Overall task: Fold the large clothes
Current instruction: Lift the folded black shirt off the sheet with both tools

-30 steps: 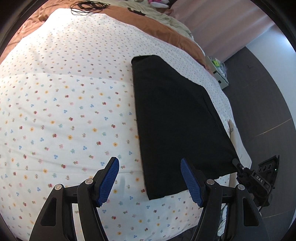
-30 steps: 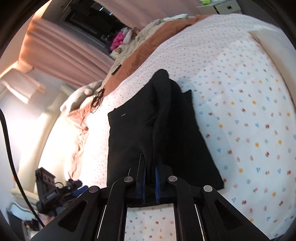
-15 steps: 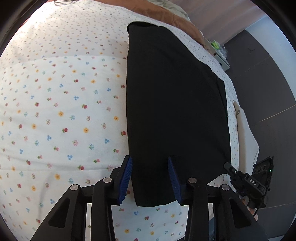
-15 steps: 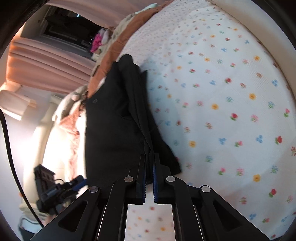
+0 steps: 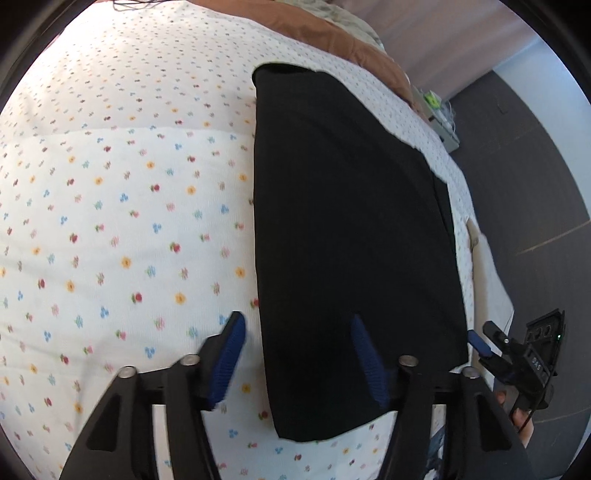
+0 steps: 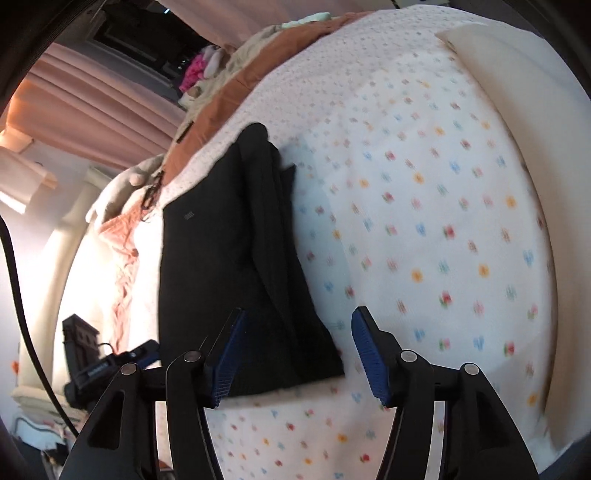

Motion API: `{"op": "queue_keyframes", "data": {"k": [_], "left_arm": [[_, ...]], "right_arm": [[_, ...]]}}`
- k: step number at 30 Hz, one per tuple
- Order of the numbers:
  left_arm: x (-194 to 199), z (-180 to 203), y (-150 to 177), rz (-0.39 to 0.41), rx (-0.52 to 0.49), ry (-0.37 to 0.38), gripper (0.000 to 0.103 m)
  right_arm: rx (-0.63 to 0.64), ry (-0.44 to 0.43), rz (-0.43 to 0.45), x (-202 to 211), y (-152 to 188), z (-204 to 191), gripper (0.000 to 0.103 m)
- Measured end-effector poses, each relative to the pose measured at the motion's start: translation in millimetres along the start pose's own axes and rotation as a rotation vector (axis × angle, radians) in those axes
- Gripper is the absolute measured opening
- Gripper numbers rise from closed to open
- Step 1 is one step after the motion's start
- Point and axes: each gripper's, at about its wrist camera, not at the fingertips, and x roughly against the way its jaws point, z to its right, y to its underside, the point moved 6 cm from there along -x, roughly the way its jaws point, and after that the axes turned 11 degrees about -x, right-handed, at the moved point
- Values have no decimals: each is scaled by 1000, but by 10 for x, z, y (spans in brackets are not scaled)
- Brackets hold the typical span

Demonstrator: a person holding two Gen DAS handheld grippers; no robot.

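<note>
Now, in the left wrist view, the flowered sheet (image 5: 122, 206) covers the bed on the left, white with small coloured blossoms. Low in that view the left claw (image 5: 297, 360) has its 2 blue pads (image 5: 227, 360) well apart; its jaws have just been opening. The left pad sits over bare sheet, and the other sits over the black garment (image 5: 351, 240), near its lower left corner. Neither pad presses on the cloth, so nothing is gripped.

The garment lies flat on the sheet as a long folded panel, running from the near edge of the bed up toward a brown blanket (image 5: 332, 33) at the far end. Its right edge shows a second layer peeking out beneath the top one. Right of the bed is dark floor (image 5: 535, 184), and at the lower right the right claw's body shows, black, with a bit of a hand behind it.

In the right wrist view, pink curtains (image 6: 92, 107) hang at the upper left. The garment (image 6: 221, 258) lies left of centre, with a raised ridge of bunched folds along its right side. The right claw (image 6: 297, 356) is spread wide, jaws just opened, its left pad (image 6: 227, 360) over the garment's near edge and the other over the sheet (image 6: 424, 221); the cloth's corner lies between them, unclamped. A cream pillow (image 6: 517, 74) rests at the upper right.
</note>
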Motion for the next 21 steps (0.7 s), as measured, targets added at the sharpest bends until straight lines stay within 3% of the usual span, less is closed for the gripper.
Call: {"op": "queue_keyframes", "data": {"k": [2, 7, 15, 21], "left_arm": [[17, -24, -66, 18, 9, 14, 72], [-11, -83, -240, 36, 22, 10, 75], [-201, -198, -523, 44, 32, 12, 75], [-420, -331, -718, 33, 60, 33, 67]], "right_arm": [[34, -18, -11, -40, -87, -96, 82], [93, -16, -77, -290, -248, -260, 82], [89, -22, -211, -784, -429, -211, 82], [90, -84, -282, -1035, -550, -247, 82]]}}
